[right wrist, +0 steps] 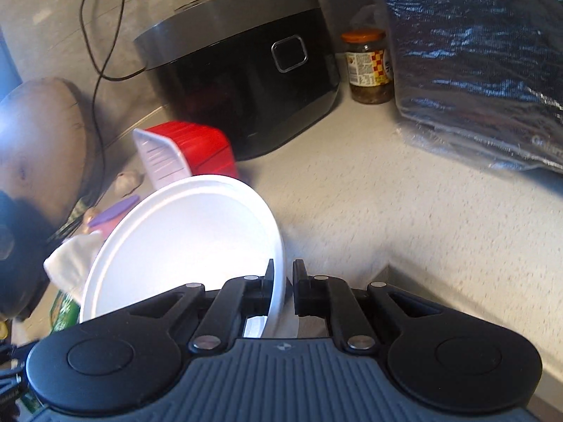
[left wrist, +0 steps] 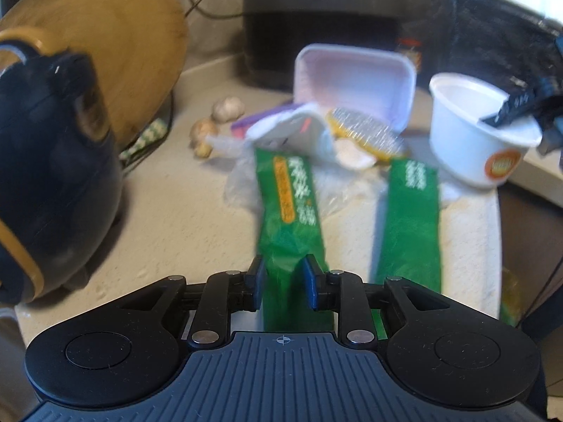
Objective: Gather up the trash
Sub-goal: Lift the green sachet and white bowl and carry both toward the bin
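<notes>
Two grabs on show at once here! The left gripper (left wrist: pixel 285 281) has its jaws pinched on the near end of a green wrapper (left wrist: pixel 286 211), whose long axis runs straight away from the fingers toward the trash heap on the counter (left wrist: pixel 169 211). A second green wrapper (left wrist: pixel 411 218) lies just beside it on the right, roughly parallel. The right gripper (right wrist: pixel 284 283) is clamped tight on the rim of the white cup (right wrist: pixel 183 242) (mouth tipped toward the camera), so that cup is claimed. Both tools angle downward, and the left hand sits nearer the pile, where the foam tray (left wrist: pixel 352 81) leans.
</notes>
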`<state>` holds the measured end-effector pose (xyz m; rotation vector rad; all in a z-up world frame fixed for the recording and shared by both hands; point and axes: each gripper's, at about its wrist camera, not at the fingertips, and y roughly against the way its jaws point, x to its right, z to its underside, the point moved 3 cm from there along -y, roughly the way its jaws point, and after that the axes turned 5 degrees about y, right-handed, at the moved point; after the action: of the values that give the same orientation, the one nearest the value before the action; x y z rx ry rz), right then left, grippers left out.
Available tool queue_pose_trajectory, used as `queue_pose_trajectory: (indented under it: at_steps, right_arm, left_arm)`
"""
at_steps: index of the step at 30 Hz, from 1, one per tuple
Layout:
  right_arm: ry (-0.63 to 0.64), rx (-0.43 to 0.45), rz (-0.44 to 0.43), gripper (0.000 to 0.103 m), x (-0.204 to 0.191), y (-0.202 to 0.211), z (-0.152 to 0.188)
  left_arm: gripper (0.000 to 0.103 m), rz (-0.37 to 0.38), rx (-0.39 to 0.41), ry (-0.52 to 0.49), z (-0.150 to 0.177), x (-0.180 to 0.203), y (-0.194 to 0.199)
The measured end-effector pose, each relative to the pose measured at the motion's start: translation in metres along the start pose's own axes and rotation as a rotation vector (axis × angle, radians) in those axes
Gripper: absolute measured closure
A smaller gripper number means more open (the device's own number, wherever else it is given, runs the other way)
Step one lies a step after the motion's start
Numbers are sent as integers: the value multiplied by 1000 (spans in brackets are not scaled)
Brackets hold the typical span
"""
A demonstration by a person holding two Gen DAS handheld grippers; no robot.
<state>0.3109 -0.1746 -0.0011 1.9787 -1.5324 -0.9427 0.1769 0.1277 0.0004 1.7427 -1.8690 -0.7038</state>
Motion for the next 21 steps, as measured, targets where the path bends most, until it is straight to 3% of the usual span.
queue_pose_trajectory:
  at_steps: [9,16,21]
  right_arm:
    - [1,-18,-31,96,-3,5,24]
    - [49,20,-8,96,-12,15,29]
    - [39,19,-21,96,-10,12,31]
  left_arm:
    - [71,-34,-35,-65,-2,19,-20]
    - [71,-151,40,-157,5,32,-23]
    - [70,-155,33,-255,13,42,-24]
